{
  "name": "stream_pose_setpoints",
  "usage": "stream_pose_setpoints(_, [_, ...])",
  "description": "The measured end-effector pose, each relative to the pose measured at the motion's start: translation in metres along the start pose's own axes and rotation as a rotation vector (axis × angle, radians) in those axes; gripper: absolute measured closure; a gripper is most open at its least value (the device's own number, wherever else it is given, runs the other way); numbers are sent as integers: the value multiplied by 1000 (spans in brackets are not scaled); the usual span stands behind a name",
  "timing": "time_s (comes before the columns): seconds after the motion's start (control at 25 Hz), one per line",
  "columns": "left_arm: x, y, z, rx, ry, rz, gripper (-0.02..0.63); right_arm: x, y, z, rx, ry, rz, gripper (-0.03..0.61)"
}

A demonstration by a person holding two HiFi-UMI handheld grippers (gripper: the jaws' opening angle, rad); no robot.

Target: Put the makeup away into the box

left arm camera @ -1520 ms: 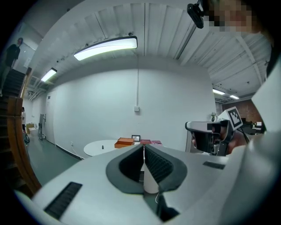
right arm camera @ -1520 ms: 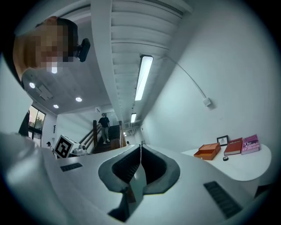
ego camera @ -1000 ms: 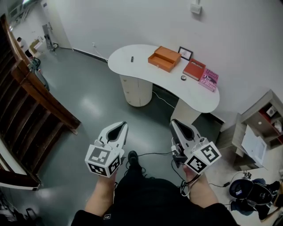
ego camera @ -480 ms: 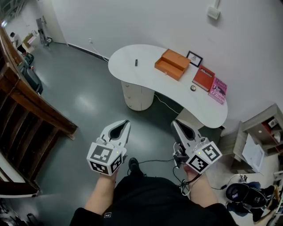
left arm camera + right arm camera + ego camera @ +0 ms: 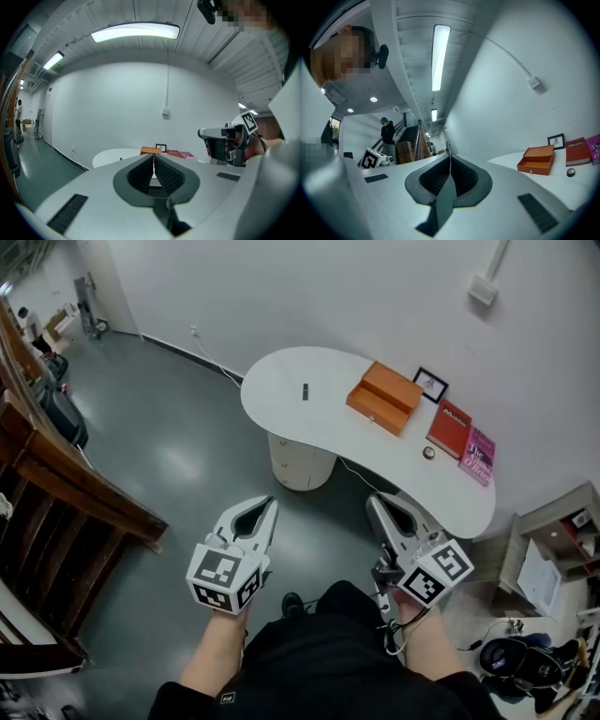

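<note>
An open orange box (image 5: 384, 397) stands on a white curved table (image 5: 281, 381) some way ahead of me. A small dark stick-shaped item (image 5: 305, 391) lies to the box's left, and a small round item (image 5: 428, 453) lies to its right. My left gripper (image 5: 267, 505) and right gripper (image 5: 375, 502) are held side by side over the floor, well short of the table, both shut and empty. The left gripper view shows its closed jaws pointing at the orange box (image 5: 151, 150). In the right gripper view the orange box (image 5: 536, 160) is off to the right.
A red book (image 5: 449, 427), a pink book (image 5: 478, 456) and a small picture frame (image 5: 430, 384) lie by the box. A wooden stair rail (image 5: 66, 474) runs along the left. A shelf unit (image 5: 553, 549) and a bag stand at the right; cables trail on the floor.
The table and the box have come closer and shifted right in the head view as I walk toward them. Both grippers stay shut, side by side in front of me.
</note>
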State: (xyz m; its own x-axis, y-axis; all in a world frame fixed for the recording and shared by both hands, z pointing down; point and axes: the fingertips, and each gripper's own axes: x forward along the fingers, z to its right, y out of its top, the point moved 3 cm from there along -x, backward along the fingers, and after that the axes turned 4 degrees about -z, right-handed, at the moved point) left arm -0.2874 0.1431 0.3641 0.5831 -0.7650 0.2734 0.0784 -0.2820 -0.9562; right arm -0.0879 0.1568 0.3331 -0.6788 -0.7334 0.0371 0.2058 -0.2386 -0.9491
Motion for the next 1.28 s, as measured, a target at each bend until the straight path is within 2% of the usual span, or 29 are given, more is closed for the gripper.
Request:
stream_pose_setpoints(0.28, [37,-1,-30,-15,3,-25,597,43,-2,37,32,3,-15,541])
stream_pose_setpoints(0.52, [87,16,-66,-7,41,-44,597,91,8,86,63,38,-5,543])
stream_pose_setpoints(0.76, [158,42,-85,8,40,-53,597,124,21,161,109,25,-5,541])
stream_pose_setpoints(1.0, [243,74,-96,7,40,-74,597,150,59,242,101,24,3,541])
stream_pose_setpoints(1.28, [327,111,-107,55,0,-50,597,156,85,319,70,-50,9,542])
